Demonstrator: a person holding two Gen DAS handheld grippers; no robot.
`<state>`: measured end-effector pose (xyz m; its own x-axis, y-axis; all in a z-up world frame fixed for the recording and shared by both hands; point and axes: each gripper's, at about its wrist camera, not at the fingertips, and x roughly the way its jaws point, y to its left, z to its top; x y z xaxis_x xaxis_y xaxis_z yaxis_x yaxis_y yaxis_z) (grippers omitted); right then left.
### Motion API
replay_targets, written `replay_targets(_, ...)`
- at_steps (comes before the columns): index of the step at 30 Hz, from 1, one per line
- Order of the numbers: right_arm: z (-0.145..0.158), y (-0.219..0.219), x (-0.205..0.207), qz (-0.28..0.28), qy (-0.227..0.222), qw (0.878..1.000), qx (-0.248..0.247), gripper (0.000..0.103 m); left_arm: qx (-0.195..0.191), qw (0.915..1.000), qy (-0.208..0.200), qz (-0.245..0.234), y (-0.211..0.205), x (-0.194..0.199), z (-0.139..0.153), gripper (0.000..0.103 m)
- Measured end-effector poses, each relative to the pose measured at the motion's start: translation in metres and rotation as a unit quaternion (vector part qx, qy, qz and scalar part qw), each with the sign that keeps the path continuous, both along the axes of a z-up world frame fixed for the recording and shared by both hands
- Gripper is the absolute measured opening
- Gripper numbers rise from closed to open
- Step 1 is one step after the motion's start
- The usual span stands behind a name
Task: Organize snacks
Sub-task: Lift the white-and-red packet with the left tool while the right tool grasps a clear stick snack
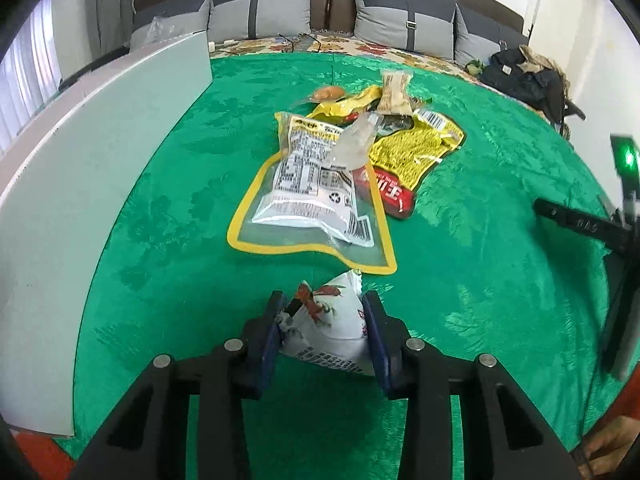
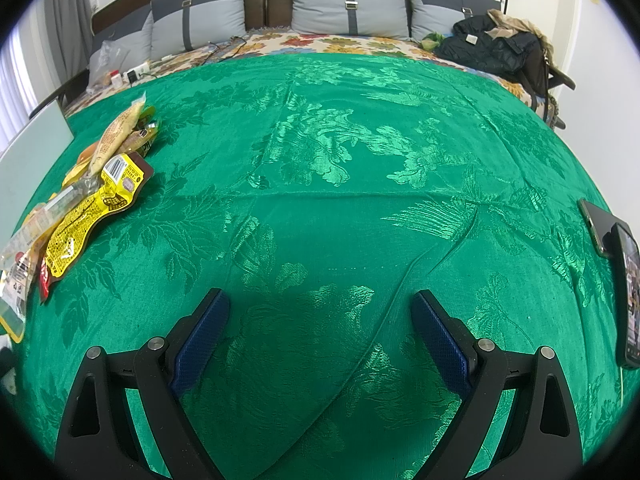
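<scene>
My left gripper (image 1: pixel 325 316) is shut on a small white snack packet (image 1: pixel 328 324) with red print, held just above the green cloth (image 1: pixel 160 240). Ahead of it lies a pile of snacks: a clear yellow-edged bag (image 1: pixel 312 200), a yellow packet (image 1: pixel 416 148), a red packet (image 1: pixel 394 194), a beige bar (image 1: pixel 394 92) and a brown round snack (image 1: pixel 329 93). My right gripper (image 2: pixel 320 308) is open and empty over bare green cloth (image 2: pixel 340 160). The same pile shows at the far left of the right wrist view, with the yellow packet (image 2: pixel 84 216) on top.
A white box wall (image 1: pixel 80 152) stands along the left of the cloth. Two phones (image 2: pixel 616 264) lie at the right edge. A dark stand with a green light (image 1: pixel 624 200) is at the right. Pillows (image 2: pixel 348 8) and a black jacket (image 2: pixel 492 48) lie beyond.
</scene>
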<state>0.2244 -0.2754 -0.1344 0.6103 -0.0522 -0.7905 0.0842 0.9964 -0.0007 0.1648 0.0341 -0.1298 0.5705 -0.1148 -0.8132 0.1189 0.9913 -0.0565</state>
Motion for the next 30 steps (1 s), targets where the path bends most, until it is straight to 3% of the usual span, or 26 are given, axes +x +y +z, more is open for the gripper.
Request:
replay_targets(2,0.000,0.000,0.000,0.000,0.000,1.000,0.000,0.095,0.016,0.9998,-0.008,-0.005,-0.004,-0.002,-0.001,0.042)
replay_targets(6,0.000,0.000,0.000,0.000,0.000,1.000,0.000,0.095,0.029,0.9996,-0.005,0.000,-0.004,-0.002,-0.004,0.066)
replay_targets(14,0.000,0.000,0.000,0.000,0.000,1.000,0.000,0.095,0.031,0.9995,-0.001,0.006,0.000,-0.003,-0.005,0.074)
replay_targets(15,0.000,0.000,0.000,0.000,0.000,1.000,0.000,0.095,0.031,0.9995,-0.002,0.005,0.000,-0.004,-0.006,0.073)
replay_targets(18,0.000,0.000,0.000,0.000,0.000,1.000,0.000,0.095,0.036,0.9992,-0.012,-0.008,-0.005,-0.008,-0.002,0.041)
replay_targets(20,0.000,0.000,0.000,0.000,0.000,1.000,0.000,0.095,0.038,0.9992,-0.011,-0.010,-0.006,-0.010,-0.001,0.039)
replay_targets(30,0.000,0.000,0.000,0.000,0.000,1.000,0.000,0.095,-0.030,0.9987,-0.034,-0.023,0.015,-0.030,0.024,0.038)
